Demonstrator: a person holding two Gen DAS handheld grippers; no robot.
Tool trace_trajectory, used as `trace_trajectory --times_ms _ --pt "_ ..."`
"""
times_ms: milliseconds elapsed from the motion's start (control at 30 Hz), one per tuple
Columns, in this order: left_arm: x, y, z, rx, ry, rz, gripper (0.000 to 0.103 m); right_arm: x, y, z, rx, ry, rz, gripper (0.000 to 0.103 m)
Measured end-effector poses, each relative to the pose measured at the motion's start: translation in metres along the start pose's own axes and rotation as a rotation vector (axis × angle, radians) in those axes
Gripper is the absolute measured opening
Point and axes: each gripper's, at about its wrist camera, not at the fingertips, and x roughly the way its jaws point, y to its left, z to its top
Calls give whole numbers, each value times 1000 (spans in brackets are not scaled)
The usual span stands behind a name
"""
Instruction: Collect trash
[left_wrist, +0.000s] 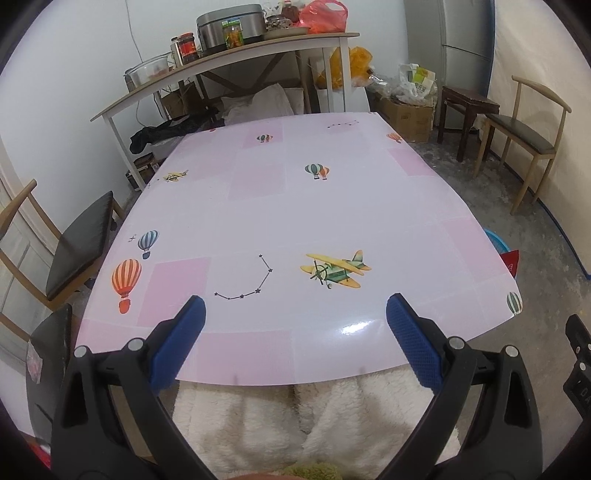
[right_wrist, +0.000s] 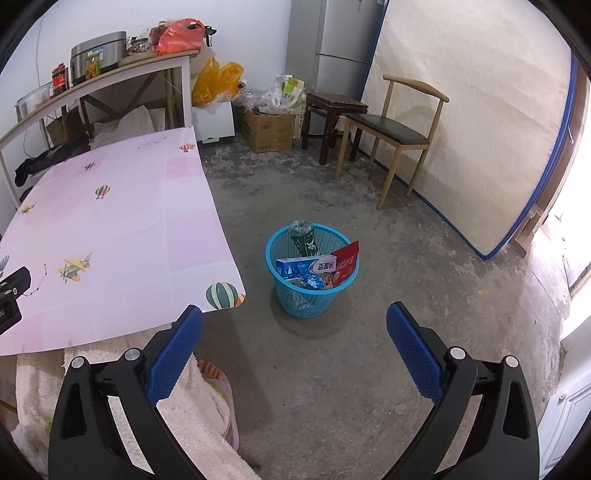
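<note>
A: Quick pass. Left gripper (left_wrist: 295, 314) hangs over the near edge of the table (left_wrist: 295, 206), jaws spread wide, nothing between them. Tabletop looks bare, just the printed balloons and planes on the pink cover

B: Right gripper (right_wrist: 294, 325)?

A: Also spread wide and empty, pointing down at the floor, the blue basket (right_wrist: 291, 295) ahead of it and a little beyond the fingertips. Basket sits on the concrete just off the table's near corner, well apart from the chair (right_wrist: 391, 129)

B: So where's the trash?

A: In the basket already: a white-and-blue box (right_wrist: 306, 267) lying across the top, a red packet (right_wrist: 347, 260) leaning on the rim, a green bottle (right_wrist: 304, 238) standing at the far side, something crumpled underneath I can't make out. No loose trash visible on table or floor

B: Then the step is done, or nearly?

A: My guess, yes. To finish well: sweep both cameras over the table and floor once for stragglers, keep jaws wide, don't bump the basket, since that red packet looks ready to tip out

B: Anything in the way?

A: A foot in a slipper (right_wrist: 216, 373) under the white fleece, near the right gripper. Steer clear of it
</note>
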Motion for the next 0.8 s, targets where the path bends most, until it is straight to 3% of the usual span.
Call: trace_trajectory --times_ms 800 --pt "0 6 -2 0 -1 5 94 -2 -2 1 2 -7 -8 97"
